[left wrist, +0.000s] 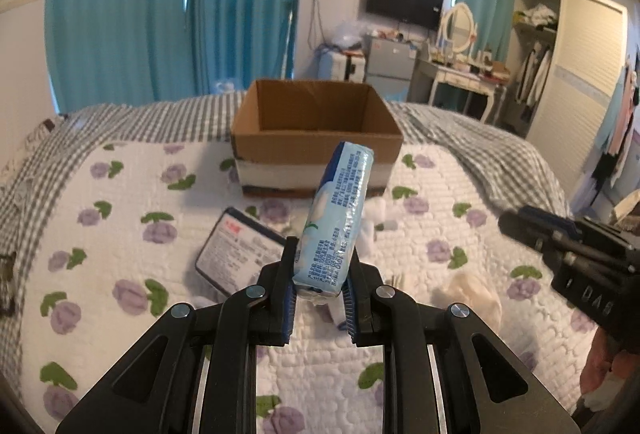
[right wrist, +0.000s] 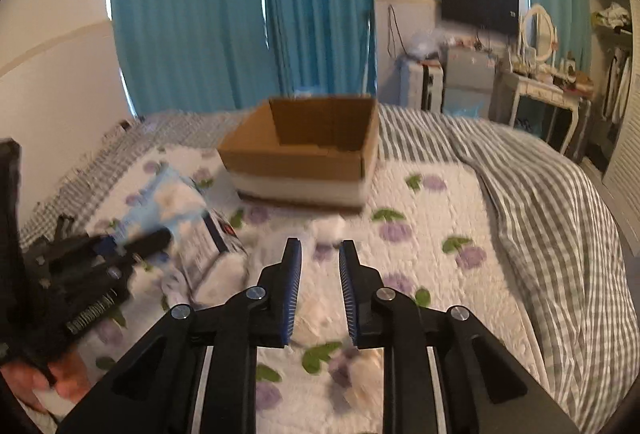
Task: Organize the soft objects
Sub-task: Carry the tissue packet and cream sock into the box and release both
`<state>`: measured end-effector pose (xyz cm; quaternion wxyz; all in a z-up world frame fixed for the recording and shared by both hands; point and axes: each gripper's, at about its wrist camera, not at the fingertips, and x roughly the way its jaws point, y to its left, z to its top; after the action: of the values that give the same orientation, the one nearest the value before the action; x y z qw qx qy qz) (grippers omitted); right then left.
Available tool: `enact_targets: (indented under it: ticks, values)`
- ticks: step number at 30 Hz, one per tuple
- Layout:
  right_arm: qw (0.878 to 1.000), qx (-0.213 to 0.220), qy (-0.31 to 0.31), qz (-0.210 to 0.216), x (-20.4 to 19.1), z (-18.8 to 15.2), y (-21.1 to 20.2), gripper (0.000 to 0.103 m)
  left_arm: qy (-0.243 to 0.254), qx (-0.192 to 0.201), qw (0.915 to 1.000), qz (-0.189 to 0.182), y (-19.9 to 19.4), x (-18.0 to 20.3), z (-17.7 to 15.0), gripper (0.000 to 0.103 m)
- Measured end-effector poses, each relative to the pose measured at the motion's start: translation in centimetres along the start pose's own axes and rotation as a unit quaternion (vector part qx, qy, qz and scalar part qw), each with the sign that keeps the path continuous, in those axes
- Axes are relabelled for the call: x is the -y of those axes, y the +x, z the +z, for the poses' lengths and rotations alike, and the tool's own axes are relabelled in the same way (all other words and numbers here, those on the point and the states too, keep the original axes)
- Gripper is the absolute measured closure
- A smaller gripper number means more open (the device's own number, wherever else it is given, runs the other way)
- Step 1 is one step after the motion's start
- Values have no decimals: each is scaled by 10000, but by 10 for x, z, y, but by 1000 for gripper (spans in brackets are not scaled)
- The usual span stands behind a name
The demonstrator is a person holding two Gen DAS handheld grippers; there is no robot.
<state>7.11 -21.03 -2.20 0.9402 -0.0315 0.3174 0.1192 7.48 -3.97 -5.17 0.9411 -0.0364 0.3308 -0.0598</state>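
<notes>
- Left wrist view: my left gripper (left wrist: 320, 274) is clamped on the lower end of the pale-blue plastic-wrapped tissue pack (left wrist: 336, 222), lifted above the white floral quilt (left wrist: 120, 234). Its long axis runs up and away, free end leaning toward the open brown cardboard box (left wrist: 316, 137). Held so low, I judge the soft pack could pivot or slip out.
- Right wrist view: my right gripper (right wrist: 320, 274) is empty, fingers parted, near blurred white items on the quilt; the blur could spoil my aim.

A light-blue tissue pack (left wrist: 336, 218) stands tilted, clamped at its lower end above the bed. An open cardboard box (left wrist: 316, 137) sits beyond, near a flat dark-edged packet (left wrist: 236, 250).
</notes>
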Motion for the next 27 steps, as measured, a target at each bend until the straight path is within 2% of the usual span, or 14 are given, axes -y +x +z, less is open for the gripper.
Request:
enact_targets:
  ticks: [1, 2, 4, 9, 11, 13, 15, 17, 20, 25, 27]
  values:
    - [9999, -159, 15, -59, 4, -7, 6, 34, -6, -72, 10000, -16, 4, 0, -5, 84]
    - [9995, -292, 34, -119, 8, -17, 12, 19, -15, -137, 9999, -23, 7, 1, -9, 84]
    - [9983, -524, 22, -251, 15, -32, 26, 19, 2, -300, 9995, -31, 19, 3, -20, 84]
    - [9867, -1492, 10, -652, 25, -61, 74, 19, 16, -619, 9980, -116, 39, 9, -38, 84]
    - [9820, -1707, 41, -813, 32, -69, 85, 24, -14, -643, 9978, -133, 39, 11, -39, 84]
    - [9785, -1848, 138, -906, 38, -73, 91, 87, -38, -636, 9978, -159, 37, 9, -38, 84]
    - [9821, -1622, 228, -933, 41, -70, 81, 87, -7, -569, 9982, -213, 32, 9, -35, 84]
    - [9891, -1232, 285, -757, 41, -60, 63, 87, 60, -462, 9984, -316, 26, 9, -30, 84]
    - [9947, -812, 80, -621, 32, -36, 41, 87, 128, -276, 9987, -406, 17, 10, -13, 84]
    - [9995, -104, -273, -156, 7, 31, 13, 87, 177, 135, 9989, -409, 6, 6, 39, 84]
    - [9993, 112, -367, 32, -2, 60, 15, 87, 179, 209, 9985, -478, 11, 2, 70, 84]
